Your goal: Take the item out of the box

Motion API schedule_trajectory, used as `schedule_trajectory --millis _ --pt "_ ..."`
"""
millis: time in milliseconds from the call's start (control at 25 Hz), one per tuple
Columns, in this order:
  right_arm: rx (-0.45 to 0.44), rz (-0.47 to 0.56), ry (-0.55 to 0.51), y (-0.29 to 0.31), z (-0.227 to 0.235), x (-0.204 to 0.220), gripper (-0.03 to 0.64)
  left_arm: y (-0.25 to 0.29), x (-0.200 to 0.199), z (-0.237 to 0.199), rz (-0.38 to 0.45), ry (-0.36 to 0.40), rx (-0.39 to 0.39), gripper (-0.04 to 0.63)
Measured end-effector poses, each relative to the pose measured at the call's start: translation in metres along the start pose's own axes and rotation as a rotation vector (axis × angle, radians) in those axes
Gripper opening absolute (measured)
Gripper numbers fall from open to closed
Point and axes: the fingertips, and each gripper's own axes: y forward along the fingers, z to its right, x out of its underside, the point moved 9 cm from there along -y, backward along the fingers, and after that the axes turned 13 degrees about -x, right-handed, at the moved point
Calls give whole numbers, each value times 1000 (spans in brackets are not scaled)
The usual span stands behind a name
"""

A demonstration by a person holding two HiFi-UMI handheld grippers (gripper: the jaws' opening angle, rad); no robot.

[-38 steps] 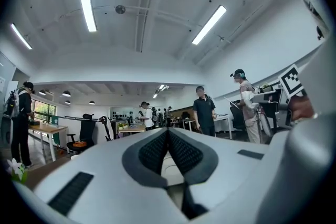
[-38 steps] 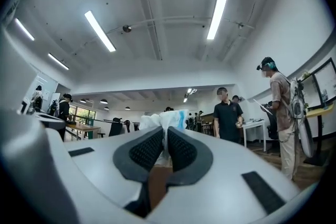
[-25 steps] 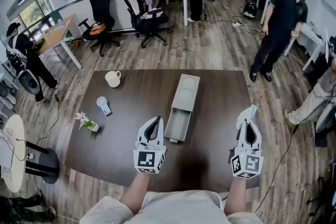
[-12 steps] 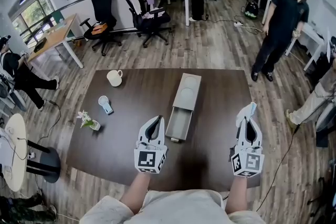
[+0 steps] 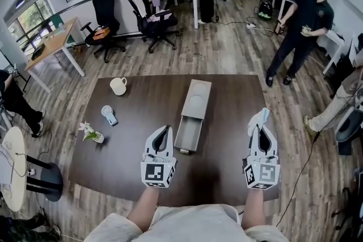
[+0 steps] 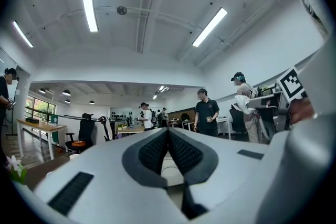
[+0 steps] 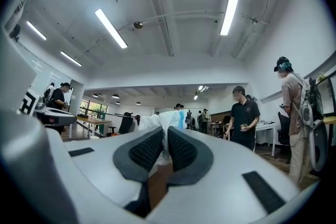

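Dark wood table (image 5: pixel 142 100), plank floor (image 5: pixel 227 48); left gripper (image 5: pixel 163 129) fingers pressed together, right gripper (image 5: pixel 260 126) pinching white item (image 5: pixel 258 116)

Counted on table (image 5: pixel 238 96): one slid-open box (image 5: pixel 193 113), one mug (image 5: pixel 118 85), one flower vase (image 5: pixel 91 133), one small blue gadget (image 5: pixel 109 115); over near edge, one left gripper (image 5: pixel 162 132), one right gripper (image 5: pixel 260 130), one white crumpled item (image 5: pixel 259 117).

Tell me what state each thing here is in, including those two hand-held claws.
left gripper: shut, nothing between its jaws.
right gripper: shut on the item.
item: white, crumpled, out of the box, held up off to its right.
box: drawer slid out toward the person.
mug: upright.
flower: standing in its small vase.
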Motion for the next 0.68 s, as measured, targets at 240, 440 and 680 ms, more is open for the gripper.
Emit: schedule_trajectory --millis 240,440,680 --pt "3 -16 1 0 -3 4 28 0 3 -1 -18 2 -1 2" --pt "8 -20 -2 0 -4 6 28 0 7 0 -28 7 -4 2" --pt "11 -31 -4 1 -5 6 28 1 8 0 -35 0 -7 2"
